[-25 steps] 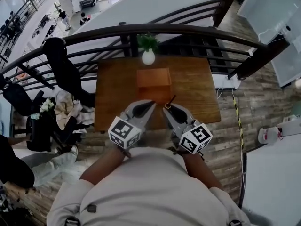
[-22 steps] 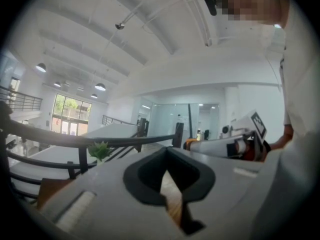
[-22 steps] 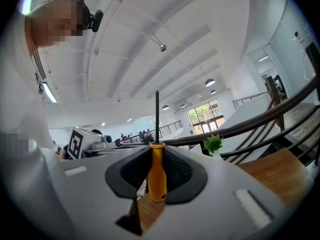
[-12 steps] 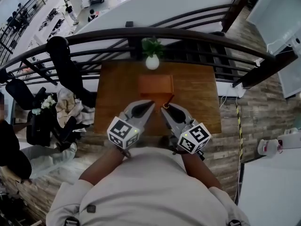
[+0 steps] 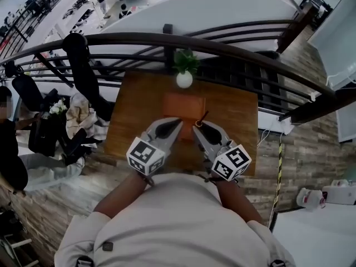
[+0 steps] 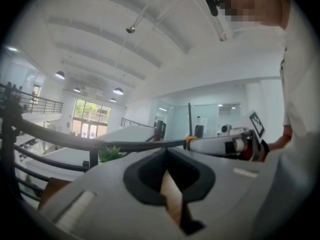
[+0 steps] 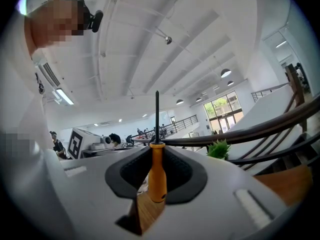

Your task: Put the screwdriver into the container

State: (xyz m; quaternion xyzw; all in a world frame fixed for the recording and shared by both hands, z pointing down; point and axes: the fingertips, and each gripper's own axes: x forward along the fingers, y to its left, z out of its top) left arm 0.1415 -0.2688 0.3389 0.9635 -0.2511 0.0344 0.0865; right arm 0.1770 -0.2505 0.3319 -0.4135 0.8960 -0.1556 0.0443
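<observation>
The screwdriver has an orange handle and a thin black shaft that points straight up. My right gripper is shut on its handle. In the head view the right gripper holds the screwdriver just in front of the container, a brown open box on the wooden table. My left gripper hovers beside it on the left, shut with nothing in it. In the left gripper view its own jaws meet in a narrow slit, and the screwdriver shows to the right.
A small green plant in a white vase stands behind the box at the table's far edge. A dark curved railing runs behind the table. Chairs and bags sit on the floor at the left.
Both grippers keep the same pose and the screwdriver stays held. The view has shifted, and the table and box sit slightly nearer the grippers.
</observation>
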